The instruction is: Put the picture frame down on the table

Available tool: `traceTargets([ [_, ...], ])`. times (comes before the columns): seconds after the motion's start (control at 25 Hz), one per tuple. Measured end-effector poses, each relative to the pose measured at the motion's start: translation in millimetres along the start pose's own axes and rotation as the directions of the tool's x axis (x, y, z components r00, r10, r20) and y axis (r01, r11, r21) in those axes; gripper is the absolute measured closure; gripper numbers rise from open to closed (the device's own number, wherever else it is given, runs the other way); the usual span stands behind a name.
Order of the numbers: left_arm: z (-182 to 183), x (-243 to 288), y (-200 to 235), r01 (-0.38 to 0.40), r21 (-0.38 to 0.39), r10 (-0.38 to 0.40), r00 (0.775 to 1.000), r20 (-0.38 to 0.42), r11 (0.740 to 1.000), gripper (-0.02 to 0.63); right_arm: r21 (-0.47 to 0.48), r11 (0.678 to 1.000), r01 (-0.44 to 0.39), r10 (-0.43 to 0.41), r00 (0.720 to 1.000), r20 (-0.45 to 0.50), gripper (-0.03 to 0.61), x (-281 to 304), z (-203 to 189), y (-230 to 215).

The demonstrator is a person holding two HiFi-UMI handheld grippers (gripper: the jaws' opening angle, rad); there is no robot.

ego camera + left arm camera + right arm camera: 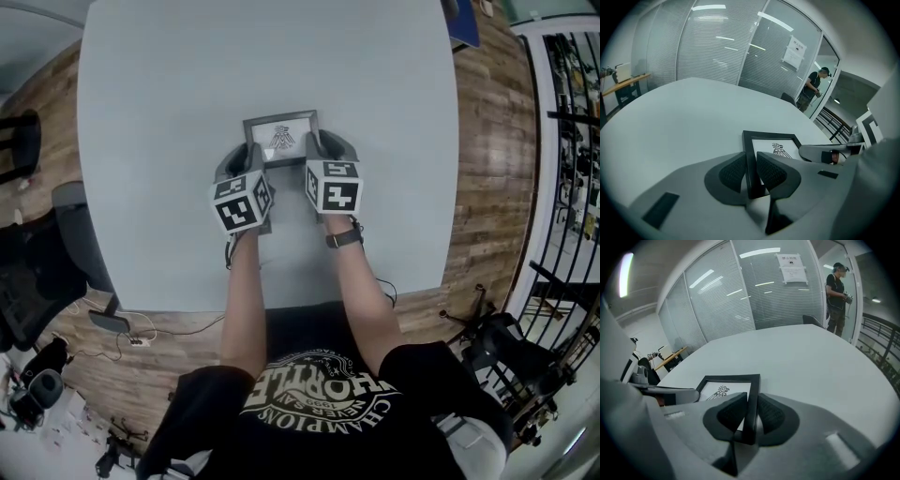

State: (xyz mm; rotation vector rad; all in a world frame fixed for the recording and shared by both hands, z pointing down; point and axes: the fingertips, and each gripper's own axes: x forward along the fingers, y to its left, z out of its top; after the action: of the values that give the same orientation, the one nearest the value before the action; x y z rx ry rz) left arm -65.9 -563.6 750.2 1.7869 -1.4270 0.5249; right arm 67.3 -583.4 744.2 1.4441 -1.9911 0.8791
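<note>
While left gripper (751,171) and right gripper (749,416) clamp opposite sides, picture frame (280,139) face-up, grey table (169,112)

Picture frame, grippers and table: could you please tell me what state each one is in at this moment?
Picture frame: face up, held by both side rails; I cannot tell whether it touches the table.
Left gripper: shut on the frame's left rail.
Right gripper: shut on the frame's right rail.
Table: bare grey top around the frame.
</note>
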Motion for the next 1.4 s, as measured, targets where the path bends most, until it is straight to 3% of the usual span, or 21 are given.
traceTargets([
  [0.48,2,-8,-7,0.040,0.070,-0.040,0.999,0.004,0.997,0.540,-0.036,0.998,0.052,-0.052,0.998,0.021,0.505,-11,0,1],
  [0.8,21,-90,-29,0.065,0.133,-0.082,0.989,0.126,0.989,0.540,-0.044,0.997,0.057,-0.050,0.987,0.155,0.505,-96,18,24],
  [1.08,37,-195,-52,0.074,0.201,-0.128,0.955,0.269,0.977,0.540,-0.078,0.997,0.021,0.006,0.943,0.331,0.508,-198,35,71],
  [1.4,41,-324,-86,0.039,0.280,-0.162,0.887,0.432,0.959,0.540,-0.154,0.988,0.029,0.053,0.864,0.501,0.512,-323,37,114],
])
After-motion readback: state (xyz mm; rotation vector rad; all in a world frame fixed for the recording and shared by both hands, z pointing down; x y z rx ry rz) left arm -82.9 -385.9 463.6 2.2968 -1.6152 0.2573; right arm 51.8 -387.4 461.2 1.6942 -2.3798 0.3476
